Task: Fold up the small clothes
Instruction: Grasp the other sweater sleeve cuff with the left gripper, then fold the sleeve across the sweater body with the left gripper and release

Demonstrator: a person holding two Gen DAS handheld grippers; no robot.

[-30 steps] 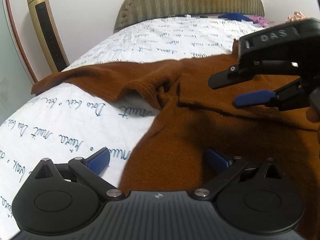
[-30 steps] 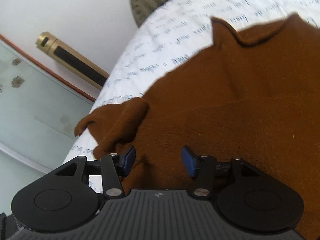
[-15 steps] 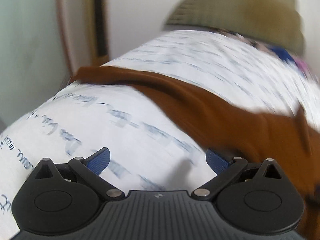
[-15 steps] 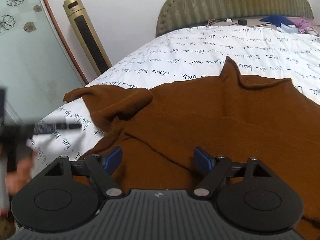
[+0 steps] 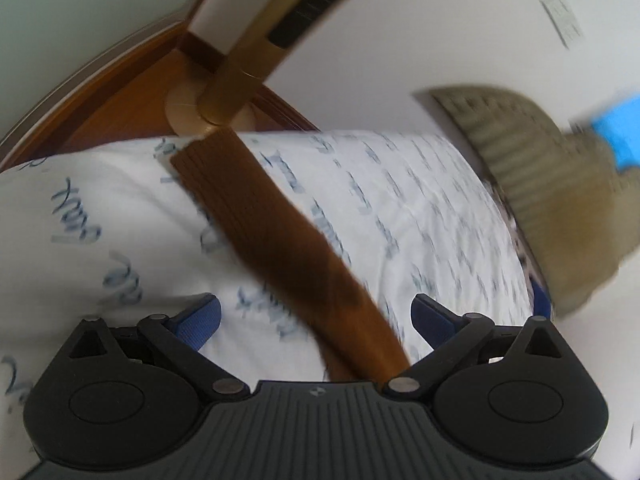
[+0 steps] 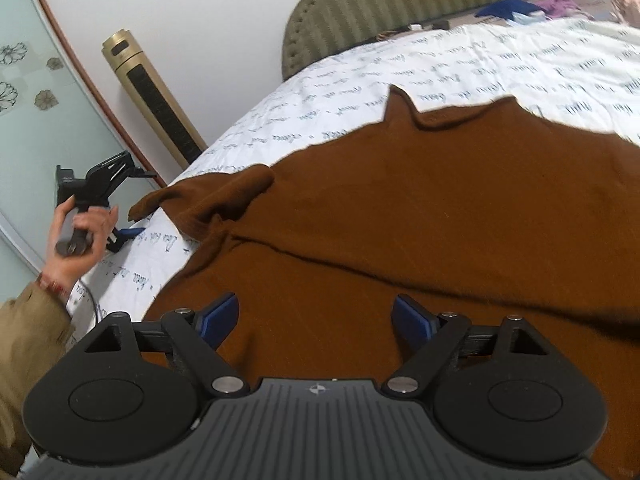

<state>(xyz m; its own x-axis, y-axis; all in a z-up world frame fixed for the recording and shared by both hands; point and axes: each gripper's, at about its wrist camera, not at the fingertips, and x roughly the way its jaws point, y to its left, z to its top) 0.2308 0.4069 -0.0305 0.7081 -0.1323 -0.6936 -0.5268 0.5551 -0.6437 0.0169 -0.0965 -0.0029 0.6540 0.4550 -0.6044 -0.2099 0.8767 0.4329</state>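
Observation:
A brown knit sweater (image 6: 420,216) lies spread on the bed. Its left sleeve (image 6: 208,196) reaches toward the bed's left edge. In the left wrist view that sleeve (image 5: 280,240) runs as a long strip from between my fingers to its ribbed cuff (image 5: 212,160) at the bed's edge. My left gripper (image 5: 316,316) is open over the sleeve, not closed on it. It also shows in the right wrist view (image 6: 120,236), held in a hand by the sleeve end. My right gripper (image 6: 316,316) is open and empty, over the sweater's body.
The bed has a white sheet with blue handwriting print (image 6: 460,64) and an olive padded headboard (image 6: 400,4). A gold tower fan (image 6: 156,100) stands by the bed's left side. Small clothes (image 6: 516,8) lie by the headboard. A glass door (image 6: 24,92) is at the left.
My left gripper has swung left and away from the sweater's body to the sleeve at the bed's edge. My right gripper has pulled back and levelled over the body. Both stayed open.

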